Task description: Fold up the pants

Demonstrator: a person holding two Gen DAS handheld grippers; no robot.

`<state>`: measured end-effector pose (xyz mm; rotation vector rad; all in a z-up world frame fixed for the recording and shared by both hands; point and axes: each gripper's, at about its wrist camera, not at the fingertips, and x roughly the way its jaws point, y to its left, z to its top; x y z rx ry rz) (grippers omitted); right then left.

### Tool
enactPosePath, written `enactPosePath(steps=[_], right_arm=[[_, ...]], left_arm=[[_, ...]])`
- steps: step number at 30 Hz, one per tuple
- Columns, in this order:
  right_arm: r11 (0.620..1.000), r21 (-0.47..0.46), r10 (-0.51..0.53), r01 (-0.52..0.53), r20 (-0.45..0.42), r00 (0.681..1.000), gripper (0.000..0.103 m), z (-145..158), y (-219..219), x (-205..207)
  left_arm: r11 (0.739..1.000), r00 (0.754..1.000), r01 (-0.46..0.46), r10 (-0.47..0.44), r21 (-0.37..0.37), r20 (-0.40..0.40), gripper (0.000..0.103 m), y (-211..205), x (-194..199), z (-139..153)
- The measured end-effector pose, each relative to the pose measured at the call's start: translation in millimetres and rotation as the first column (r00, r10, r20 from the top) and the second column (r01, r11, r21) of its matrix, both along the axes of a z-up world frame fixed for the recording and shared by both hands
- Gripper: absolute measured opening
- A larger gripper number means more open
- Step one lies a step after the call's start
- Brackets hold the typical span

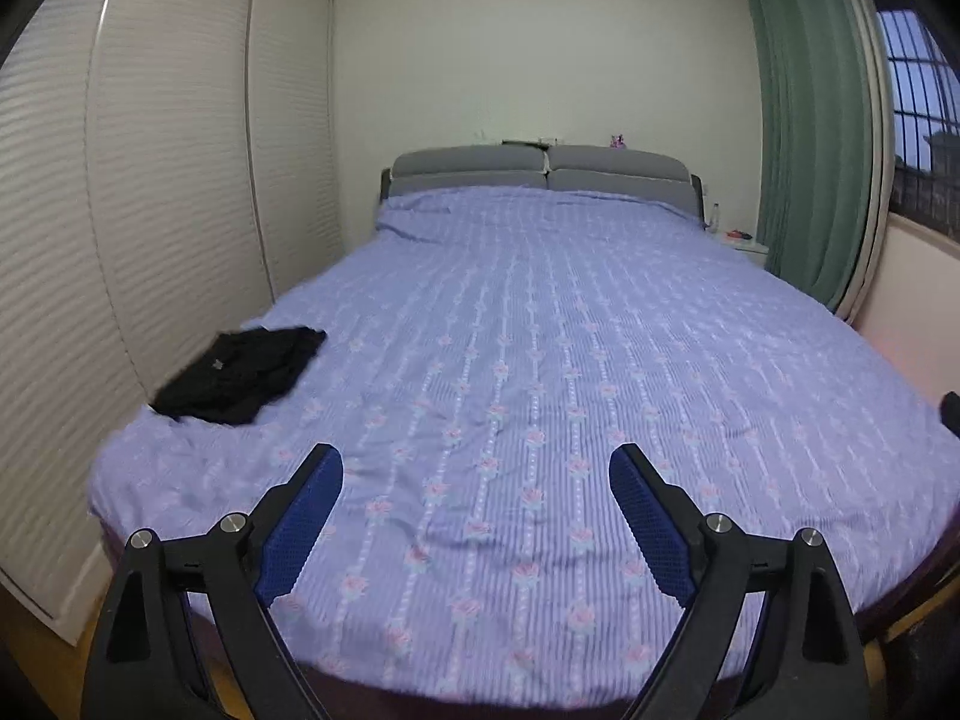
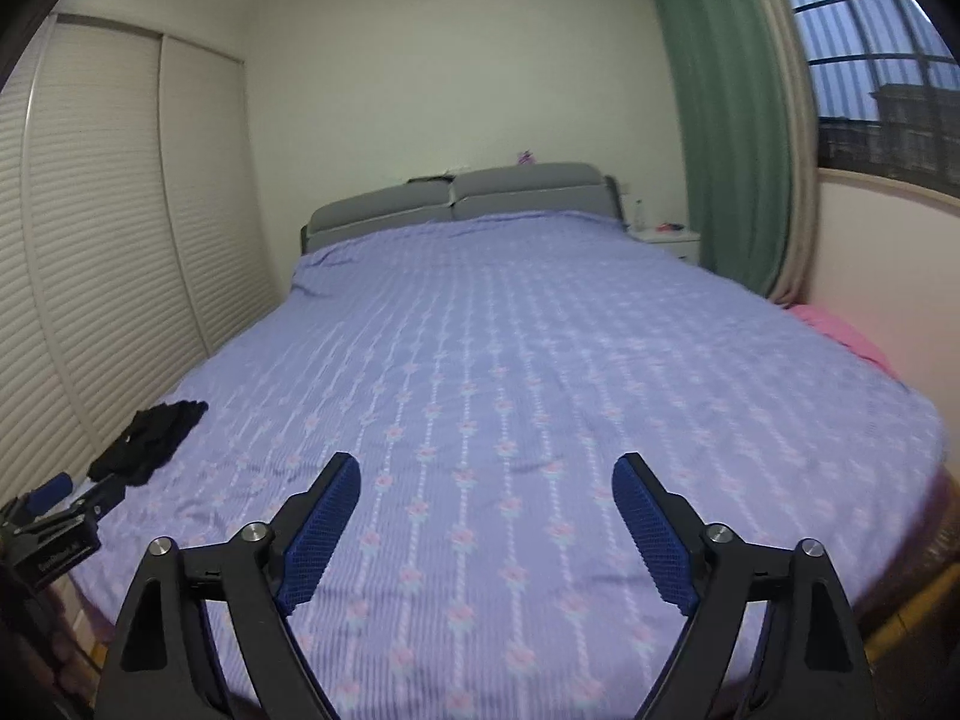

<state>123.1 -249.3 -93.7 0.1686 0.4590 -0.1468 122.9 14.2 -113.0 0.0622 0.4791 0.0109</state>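
Observation:
Black pants [image 1: 243, 375] lie in a compact folded bundle near the left edge of the bed [image 1: 540, 330]; they also show in the right wrist view [image 2: 150, 441]. My left gripper [image 1: 477, 462] is open and empty, held above the foot of the bed, to the right of and nearer than the pants. My right gripper [image 2: 486, 471] is open and empty above the foot of the bed, far right of the pants. The left gripper [image 2: 54, 516] shows at the left edge of the right wrist view, just in front of the pants.
The bed has a lilac flowered sheet and a grey headboard [image 1: 540, 171]. Sliding wardrobe doors [image 1: 150, 180] run along the left. A green curtain [image 1: 804, 120], a window and a white nightstand [image 2: 666, 240] stand at the right. A pink cloth [image 2: 840, 336] lies at the bed's right edge.

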Motion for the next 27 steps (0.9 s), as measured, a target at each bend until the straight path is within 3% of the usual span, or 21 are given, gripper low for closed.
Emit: enactPosePath(steps=[12, 27], right_arm=[[0.995, -0.096, 0.015, -0.014, 0.011, 1.000, 0.095, 17, 27, -88], [0.991, -0.130, 0.044, -0.037, 0.056, 0.997, 0.098, 43, 50, -120]], left_arm=[[1.000, 1.000, 0.024, -0.024, 0.006, -0.006, 0.100, -8, -91, 18], [0.999, 1.000, -0.005, 0.005, -0.036, -0.002, 0.103, 15, -120, 32]])
